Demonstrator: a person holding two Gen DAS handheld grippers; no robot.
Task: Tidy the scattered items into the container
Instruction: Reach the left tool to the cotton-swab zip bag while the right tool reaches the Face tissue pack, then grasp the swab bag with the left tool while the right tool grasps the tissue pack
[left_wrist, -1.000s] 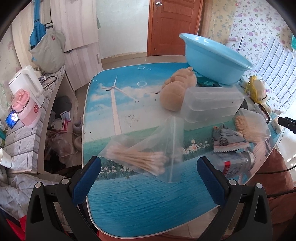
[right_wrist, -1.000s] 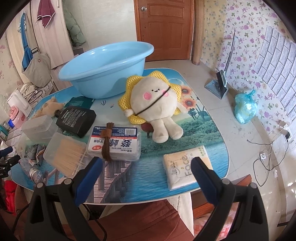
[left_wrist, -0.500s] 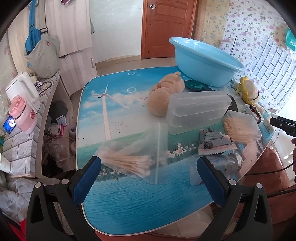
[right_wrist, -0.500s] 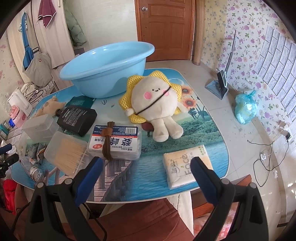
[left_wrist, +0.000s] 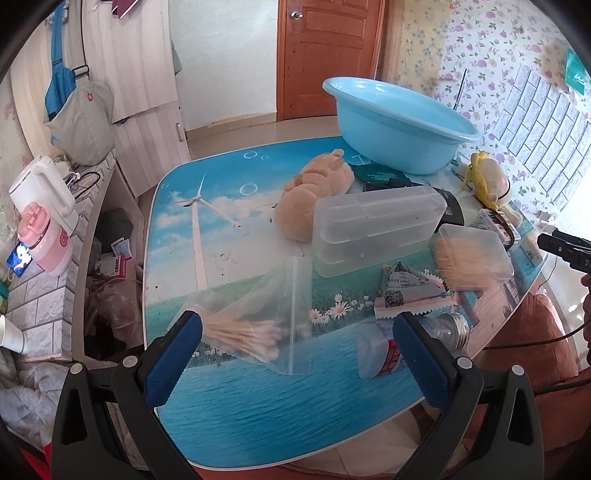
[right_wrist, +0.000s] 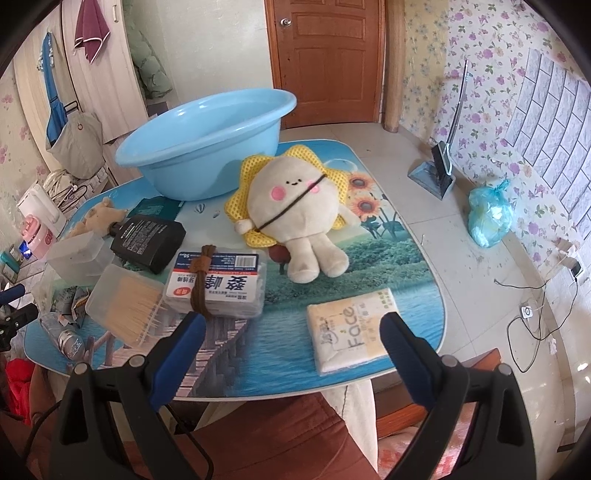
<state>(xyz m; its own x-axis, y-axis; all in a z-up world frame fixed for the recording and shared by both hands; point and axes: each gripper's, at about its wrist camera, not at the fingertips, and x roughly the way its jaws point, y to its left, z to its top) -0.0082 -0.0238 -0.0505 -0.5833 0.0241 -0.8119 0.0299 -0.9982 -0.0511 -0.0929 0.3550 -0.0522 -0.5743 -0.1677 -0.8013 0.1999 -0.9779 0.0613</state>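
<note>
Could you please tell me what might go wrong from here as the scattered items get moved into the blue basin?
The zip bag of cotton swabs is thin and limp; the open left tool may pinch only film and let it slip. The small bottle lies on its side close to the table edge and could roll off if nudged. The clear box of toothpicks might spill if tilted on the way to the basin.

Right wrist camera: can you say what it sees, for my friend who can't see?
The open right gripper hovers over a table cluttered with a round cream plush doll with a yellow frill, a pack of Face tissues and a labelled clear floss-pick box. A big light blue plastic basin sits behind them.
</note>
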